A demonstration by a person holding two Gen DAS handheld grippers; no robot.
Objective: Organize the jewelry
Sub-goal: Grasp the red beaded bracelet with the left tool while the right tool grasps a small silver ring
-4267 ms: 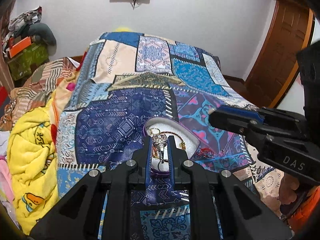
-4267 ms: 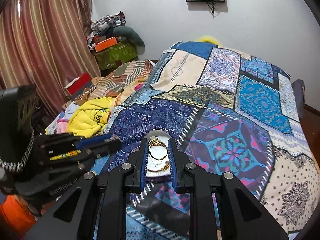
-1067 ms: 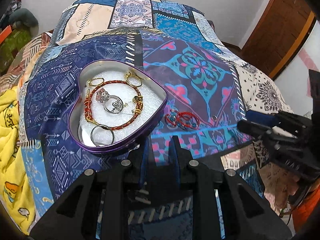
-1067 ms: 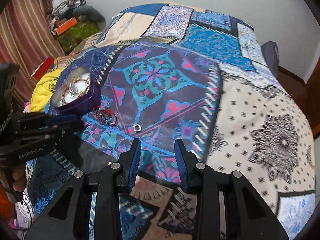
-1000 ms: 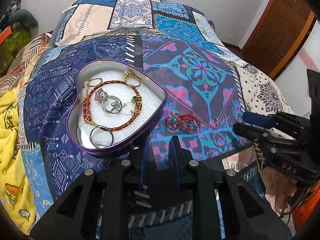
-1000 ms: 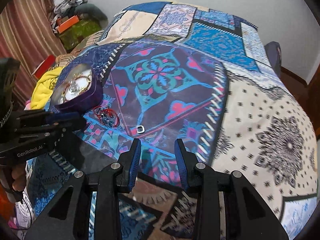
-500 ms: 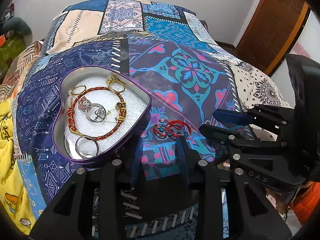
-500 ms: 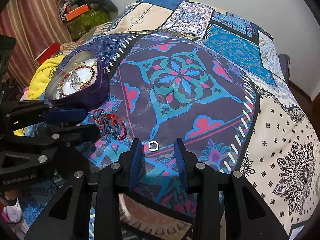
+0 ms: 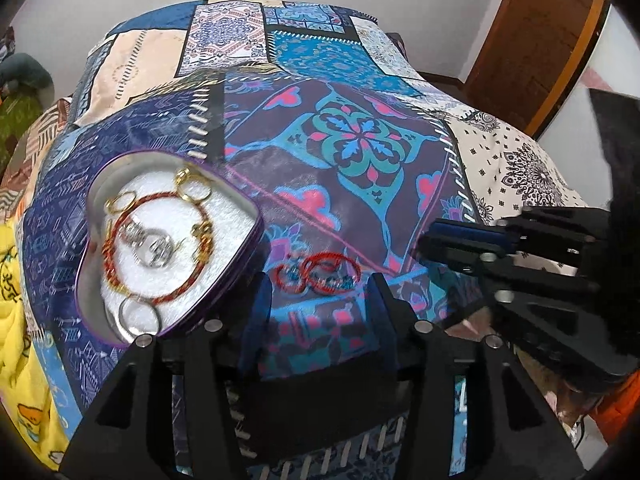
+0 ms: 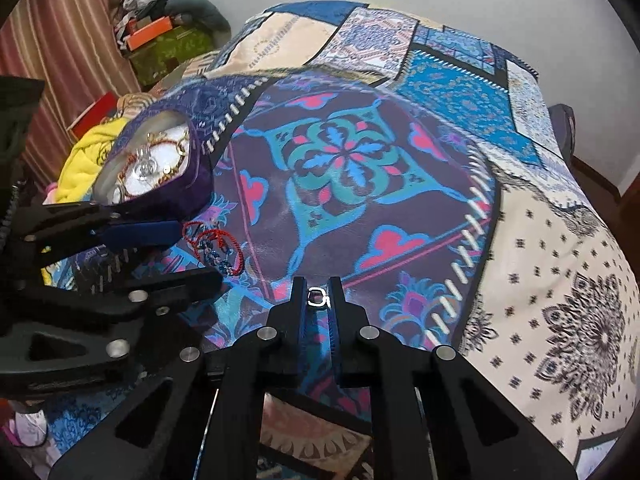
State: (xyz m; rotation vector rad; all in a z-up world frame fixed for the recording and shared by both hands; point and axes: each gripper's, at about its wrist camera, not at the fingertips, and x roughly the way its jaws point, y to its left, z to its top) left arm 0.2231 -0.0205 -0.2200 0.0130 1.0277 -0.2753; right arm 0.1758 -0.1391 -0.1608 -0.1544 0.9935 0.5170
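Observation:
A purple heart-shaped tin on the patchwork bedspread holds a red-and-gold bracelet, gold hoops and silver rings on white foam; it also shows in the right wrist view. A red and blue beaded bracelet lies on the cover beside the tin, between the tips of my open left gripper; it shows too in the right wrist view. My right gripper has its fingers narrowly apart around a small silver ring on the cover. I cannot tell whether they touch it.
A yellow blanket lies at the bed's left edge. Clutter and a green box stand by the striped curtain at far left. A wooden door is at the right. The patchwork bedspread stretches away behind.
Both grippers moved down and forward. The left gripper opened wide around the beaded bracelet. The right gripper narrowed its fingers and reached the small silver ring.

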